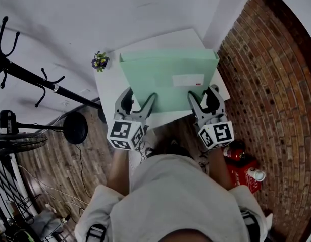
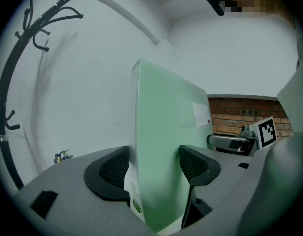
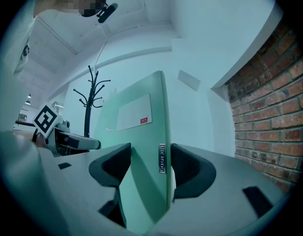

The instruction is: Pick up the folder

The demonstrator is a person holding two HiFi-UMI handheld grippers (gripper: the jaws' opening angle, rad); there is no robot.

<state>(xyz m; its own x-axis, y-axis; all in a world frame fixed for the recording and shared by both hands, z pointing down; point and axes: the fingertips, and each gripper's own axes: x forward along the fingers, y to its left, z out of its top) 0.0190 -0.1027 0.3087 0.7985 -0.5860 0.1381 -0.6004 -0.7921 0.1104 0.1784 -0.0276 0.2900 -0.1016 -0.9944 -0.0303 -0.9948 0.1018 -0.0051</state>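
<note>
A light green folder (image 1: pixel 168 77) with a white label is held over the white table (image 1: pixel 107 92), covering much of it in the head view. My left gripper (image 1: pixel 139 102) is shut on the folder's near edge at the left. My right gripper (image 1: pixel 203 99) is shut on the same edge at the right. In the left gripper view the folder (image 2: pixel 166 146) stands between the two black pads of the left gripper (image 2: pixel 154 167). In the right gripper view the folder's spine (image 3: pixel 146 146) sits clamped in the right gripper (image 3: pixel 150 165).
A small potted plant (image 1: pixel 100 61) sits at the table's far left corner. A black coat rack (image 1: pixel 24 74) and a fan (image 1: pixel 14 140) stand to the left. On the right is a brick wall (image 1: pixel 276 84), with a red fire extinguisher (image 1: pixel 241 160) on the floor.
</note>
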